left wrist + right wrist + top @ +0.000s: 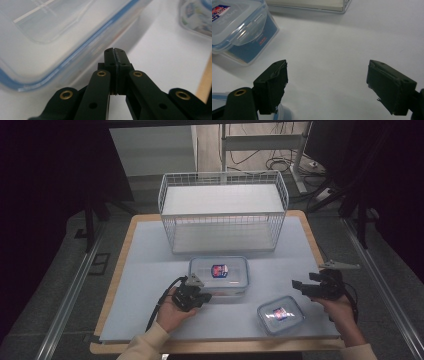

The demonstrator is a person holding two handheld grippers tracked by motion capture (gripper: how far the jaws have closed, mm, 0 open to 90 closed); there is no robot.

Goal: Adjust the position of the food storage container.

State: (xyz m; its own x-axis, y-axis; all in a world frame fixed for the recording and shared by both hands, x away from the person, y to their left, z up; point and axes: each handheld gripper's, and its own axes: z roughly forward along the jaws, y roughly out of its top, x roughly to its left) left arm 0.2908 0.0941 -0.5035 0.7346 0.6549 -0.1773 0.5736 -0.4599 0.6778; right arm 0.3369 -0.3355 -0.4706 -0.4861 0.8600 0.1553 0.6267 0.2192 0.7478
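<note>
A large clear lidded box point(218, 275) with a blue seal and a red-blue label sits mid-table. A small box point(280, 314) of the same kind lies to its front right. My left gripper point(205, 296) is at the large box's front-left corner. In the left gripper view its jaws point(115, 53) are pressed together with nothing between them, tips right beside the box's rim point(75, 53). My right gripper point(300, 289) hovers just right of the small box and stands open, its pads point(274, 85) wide apart over bare table. The large box point(239, 27) lies beyond them to the left.
A white wire basket point(223, 210) stands at the back of the pale blue mat point(145, 270). The wooden table edge point(112, 285) frames the mat. Behind the table are a desk frame and cables on the floor point(280, 155).
</note>
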